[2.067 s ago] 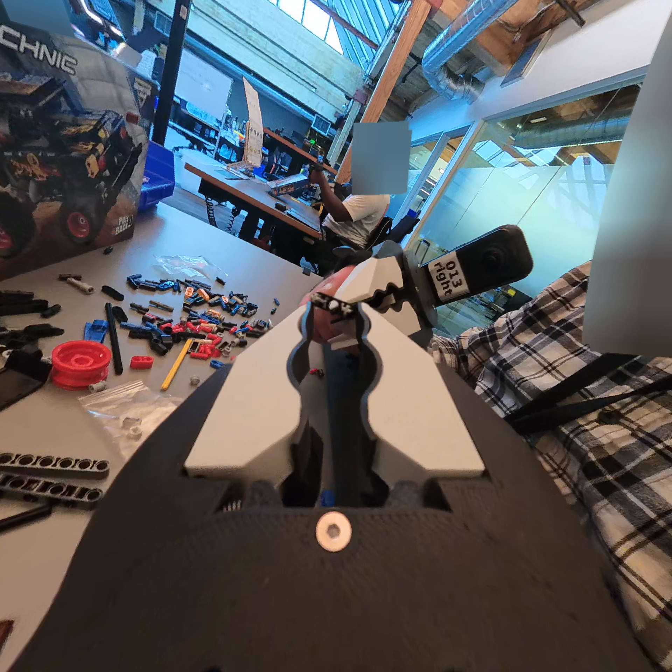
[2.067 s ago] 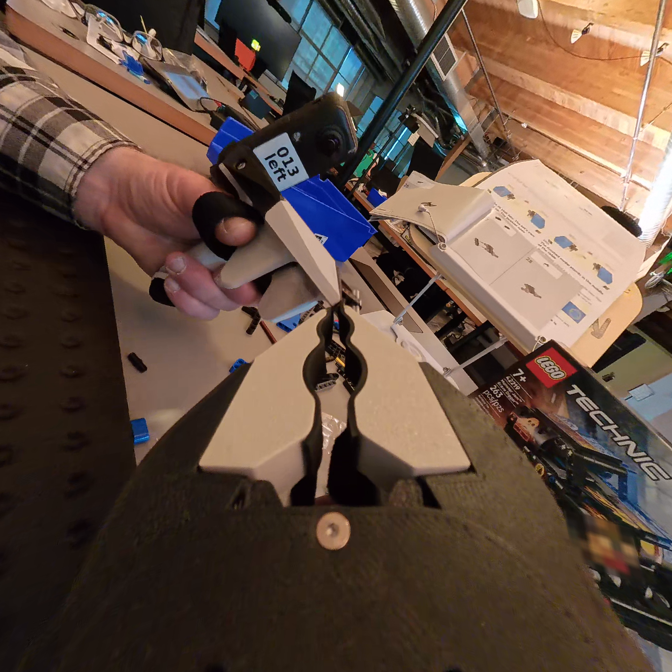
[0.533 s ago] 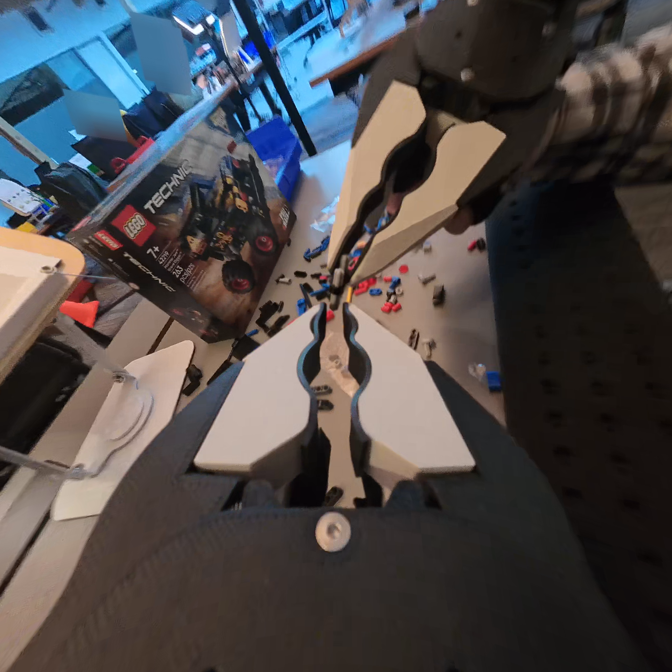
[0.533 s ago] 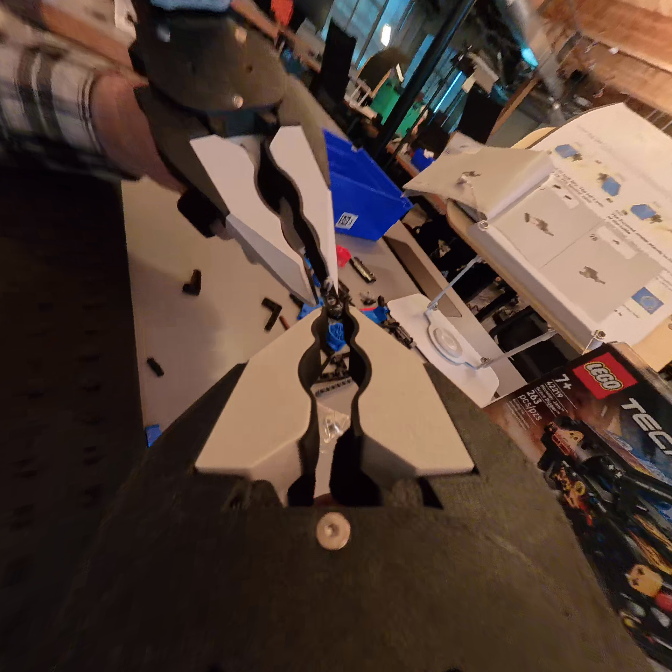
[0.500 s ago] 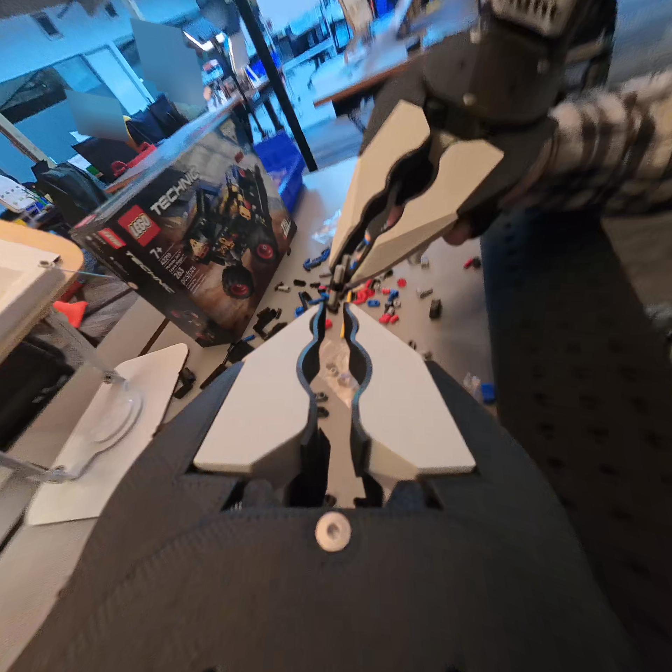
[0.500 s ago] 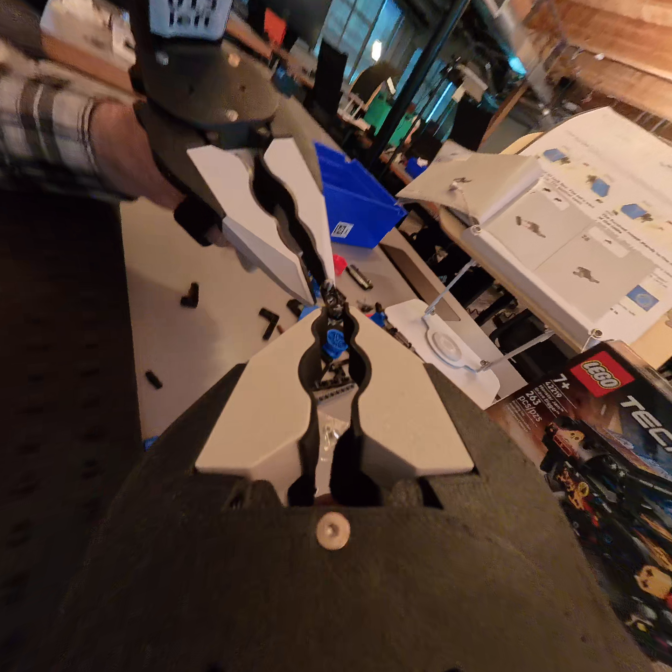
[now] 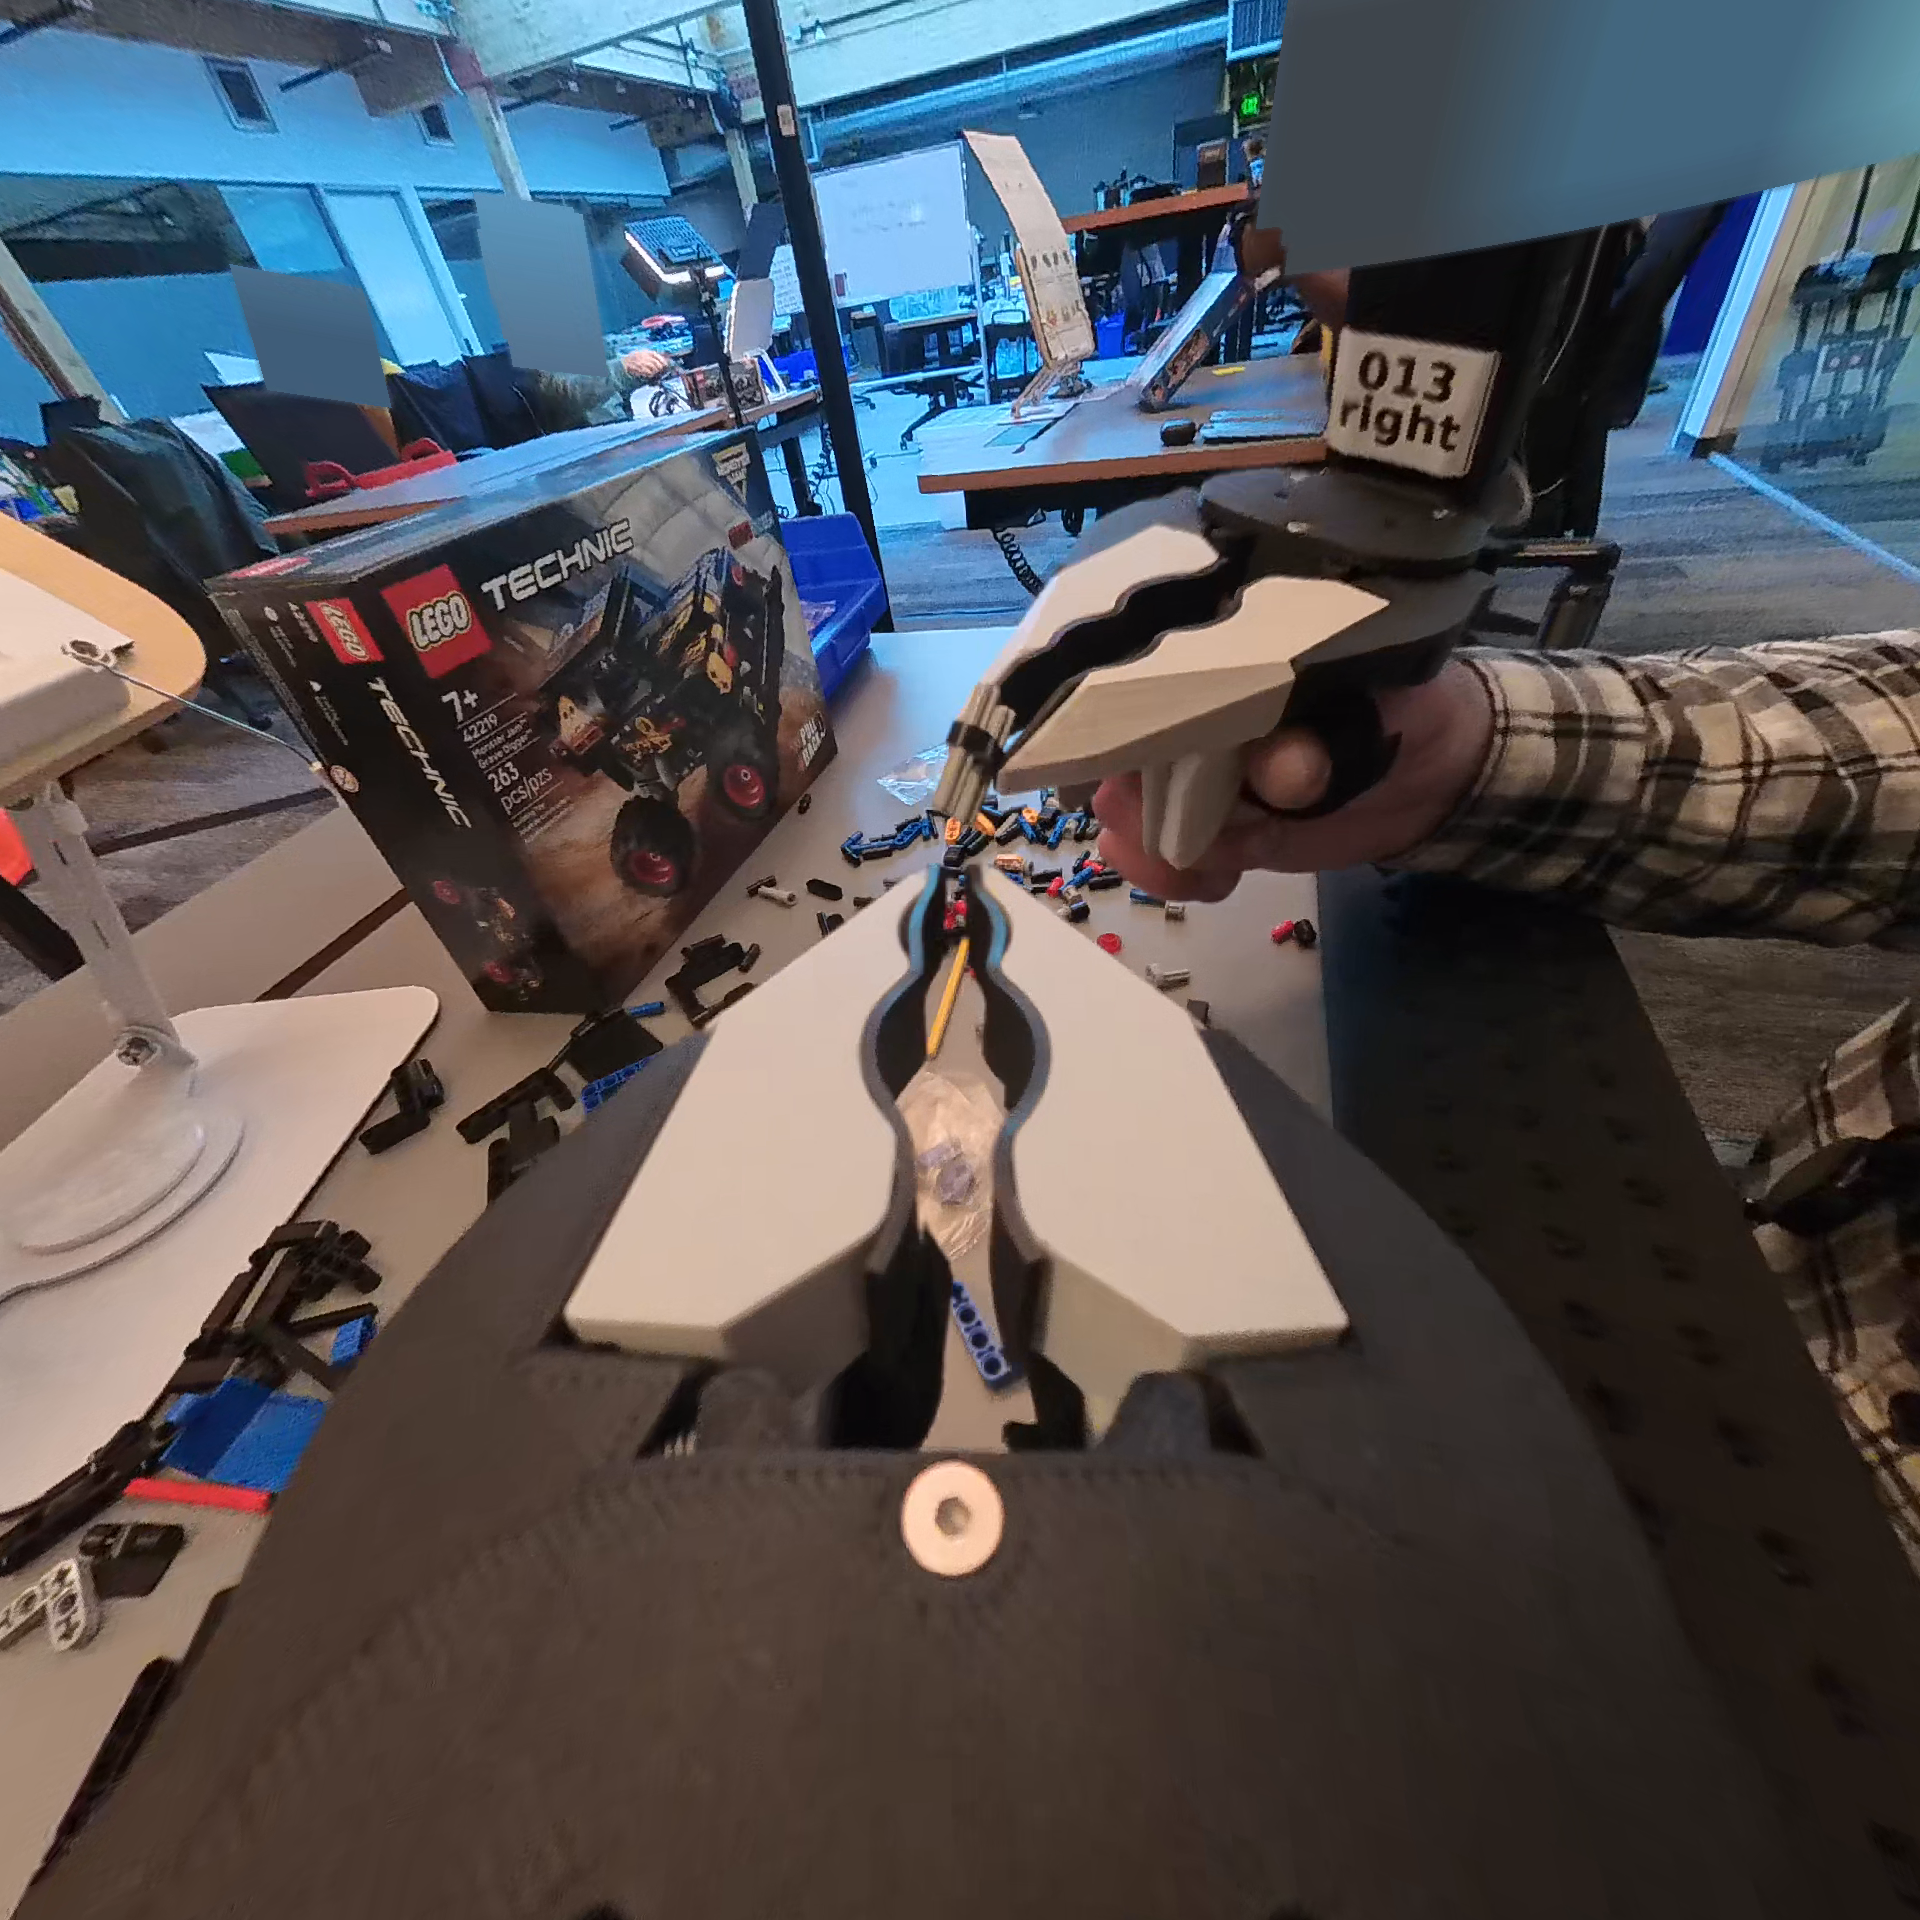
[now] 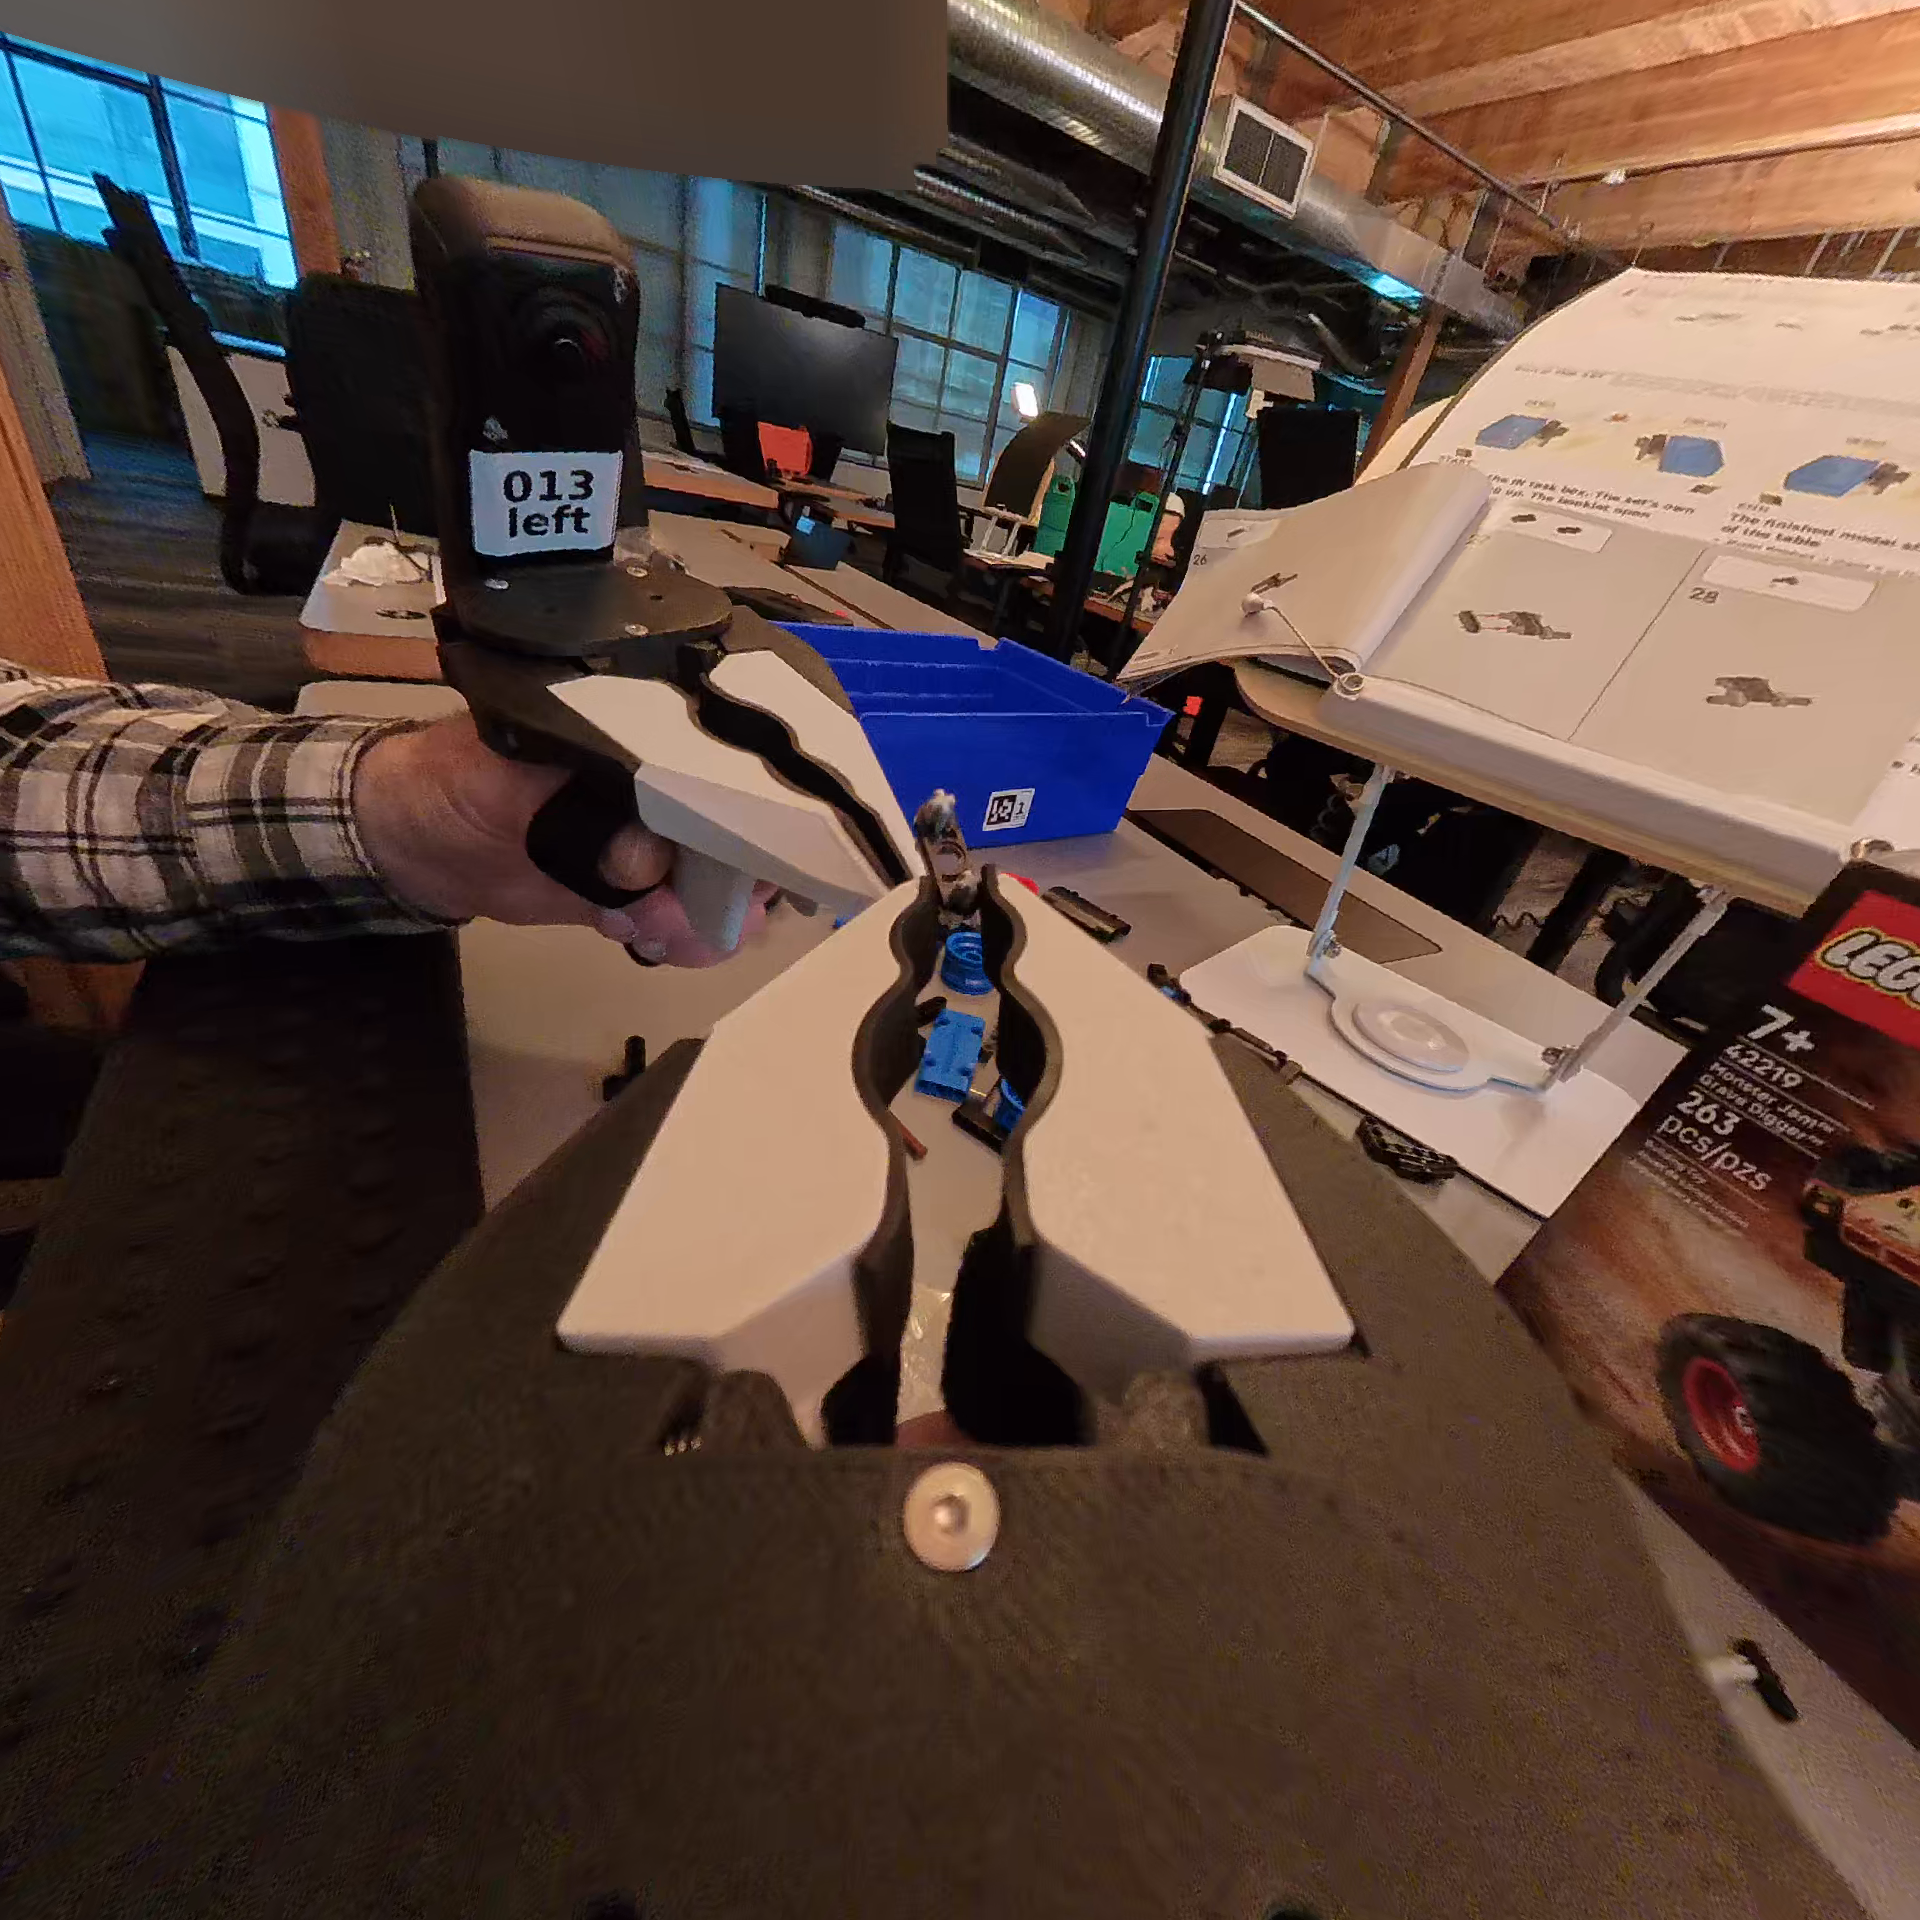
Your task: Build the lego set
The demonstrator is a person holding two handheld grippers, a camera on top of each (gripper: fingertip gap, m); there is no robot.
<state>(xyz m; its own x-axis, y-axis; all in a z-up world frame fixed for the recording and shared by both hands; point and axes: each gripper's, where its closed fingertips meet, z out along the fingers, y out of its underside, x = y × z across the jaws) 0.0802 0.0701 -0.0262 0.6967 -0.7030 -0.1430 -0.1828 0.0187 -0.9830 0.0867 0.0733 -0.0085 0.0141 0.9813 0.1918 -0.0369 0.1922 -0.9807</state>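
My right gripper (image 8: 951, 891) is shut on a small grey and black lego piece (image 8: 943, 831) that sticks out past its tips. In the left wrist view the right gripper (image 7: 982, 743) comes in from the upper right, with the piece (image 7: 966, 764) pointing down-left above the table. My left gripper (image 7: 958, 883) has its jaws together, and I see nothing clear between the tips. Its tip sits just below the held piece, a small gap apart. In the right wrist view the left gripper (image 8: 906, 868) comes in from the left, right beside the piece.
Loose lego pieces (image 7: 1039, 831) lie scattered on the grey table (image 7: 1226, 935). The set's box (image 7: 540, 748) stands at the left. A blue bin (image 8: 987, 717) and an open instruction booklet (image 8: 1558, 644) on a white stand (image 8: 1403, 1029) are behind. A black mat (image 7: 1507, 1143) covers the near side. The tips of both grippers are at nearly the same place.
Both grippers have swung to a more level pose. Their tips met at the held piece half a second ago and now stand slightly apart. The right gripper keeps its piece.
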